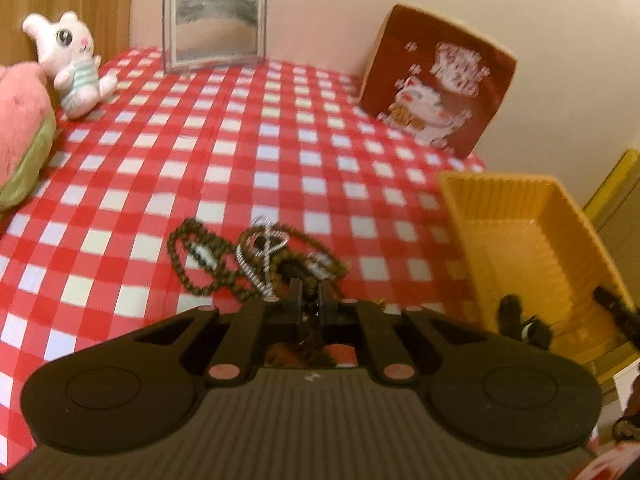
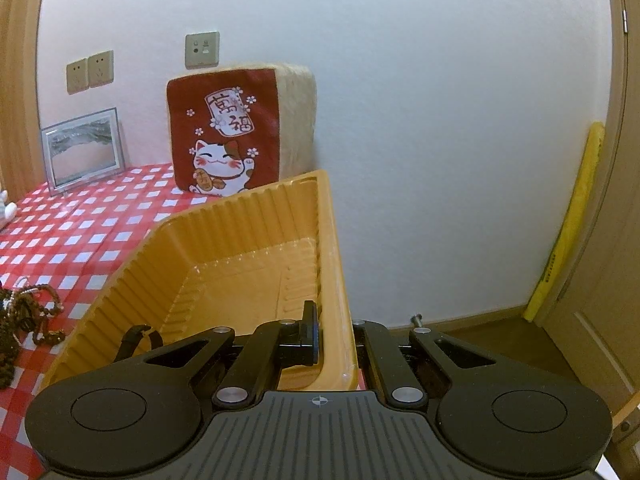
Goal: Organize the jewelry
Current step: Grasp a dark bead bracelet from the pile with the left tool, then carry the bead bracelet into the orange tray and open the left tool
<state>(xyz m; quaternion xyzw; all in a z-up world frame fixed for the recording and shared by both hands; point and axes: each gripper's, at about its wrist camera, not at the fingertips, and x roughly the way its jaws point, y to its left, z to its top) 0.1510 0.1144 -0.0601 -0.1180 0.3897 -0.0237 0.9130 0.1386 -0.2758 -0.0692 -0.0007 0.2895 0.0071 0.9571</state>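
A pile of brown bead strands [image 1: 200, 256] and a silver chain [image 1: 256, 256] lies on the red checked cloth. My left gripper [image 1: 310, 300] is shut on a brown bead strand at the pile's right end. A yellow ribbed tray [image 1: 520, 240] stands to the right with a dark item [image 1: 524, 322] inside. My right gripper [image 2: 334, 332] is shut on the tray's right wall [image 2: 332, 264], one finger [image 2: 310, 328] inside. A dark band [image 2: 138, 338] lies in the tray. The bead pile [image 2: 28, 320] shows at the left edge.
A red lucky-cat cushion [image 1: 436, 80] and a framed picture [image 1: 214, 24] lean on the back wall. A white plush [image 1: 72, 64] and a pink plush [image 1: 20, 132] sit at the left. The table edge runs just right of the tray, with floor and a door [image 2: 600, 280] beyond.
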